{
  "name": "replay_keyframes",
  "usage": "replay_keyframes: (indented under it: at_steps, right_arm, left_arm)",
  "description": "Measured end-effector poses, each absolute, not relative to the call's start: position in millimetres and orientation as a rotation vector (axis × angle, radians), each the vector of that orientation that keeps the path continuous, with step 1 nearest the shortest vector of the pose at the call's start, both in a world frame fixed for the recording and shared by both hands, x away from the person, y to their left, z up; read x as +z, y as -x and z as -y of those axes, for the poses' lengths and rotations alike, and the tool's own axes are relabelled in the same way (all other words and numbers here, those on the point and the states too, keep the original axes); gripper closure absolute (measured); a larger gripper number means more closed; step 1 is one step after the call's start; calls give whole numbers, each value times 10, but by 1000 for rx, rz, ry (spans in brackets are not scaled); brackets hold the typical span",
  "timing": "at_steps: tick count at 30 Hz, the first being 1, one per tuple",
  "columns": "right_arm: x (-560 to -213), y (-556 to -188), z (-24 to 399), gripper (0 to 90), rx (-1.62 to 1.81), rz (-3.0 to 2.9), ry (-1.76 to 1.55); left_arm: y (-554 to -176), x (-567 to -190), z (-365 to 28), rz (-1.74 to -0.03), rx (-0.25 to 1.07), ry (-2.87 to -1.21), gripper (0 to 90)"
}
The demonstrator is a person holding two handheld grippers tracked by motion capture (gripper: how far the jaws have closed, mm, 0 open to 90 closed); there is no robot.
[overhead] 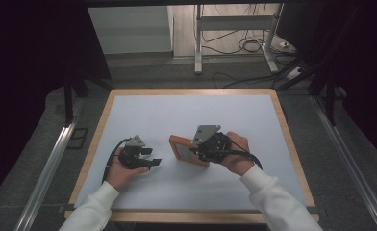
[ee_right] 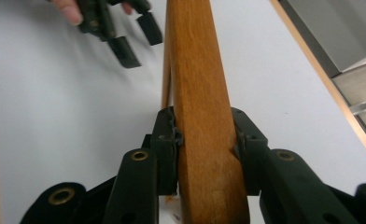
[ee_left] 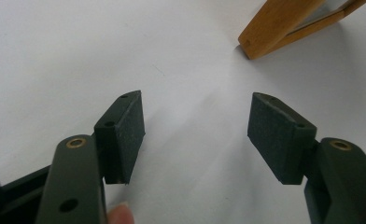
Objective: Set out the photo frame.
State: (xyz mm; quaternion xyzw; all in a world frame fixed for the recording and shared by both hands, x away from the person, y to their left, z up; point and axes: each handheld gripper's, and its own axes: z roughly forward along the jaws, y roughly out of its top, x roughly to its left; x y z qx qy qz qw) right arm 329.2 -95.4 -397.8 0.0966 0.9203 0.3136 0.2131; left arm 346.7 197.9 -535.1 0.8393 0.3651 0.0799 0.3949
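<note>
A wooden frame (overhead: 184,149) with an orange-brown rim lies tilted near the middle of the white table top (overhead: 186,115). My right gripper (overhead: 199,150) is shut on its right side; in the right gripper view the jaws press both faces of the wooden frame (ee_right: 204,121). My left gripper (overhead: 150,158) hovers left of the frame, jaws wide apart with nothing between them. In the left gripper view its pads (ee_left: 124,135) stand over bare table, with a corner of the wooden frame (ee_left: 284,25) at the upper right. The left gripper (ee_right: 132,35) also appears far off in the right gripper view.
The table has a light wooden border (overhead: 292,144). Beyond its far edge stand metal desk legs (overhead: 198,43) and loose cables (overhead: 244,45) on the floor. Dark curtains flank both sides. Aluminium rails (overhead: 47,163) run along the table's left and right.
</note>
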Motion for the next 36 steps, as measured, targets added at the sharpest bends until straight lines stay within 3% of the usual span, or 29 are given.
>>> replay_keyframes:
  at_steps: [36]
  right_arm:
    - [-4171,-3971,1002,364,941,-2451,-564]
  left_arm:
    - [-3469,-5366,-1962,-914,197,-2141,351]
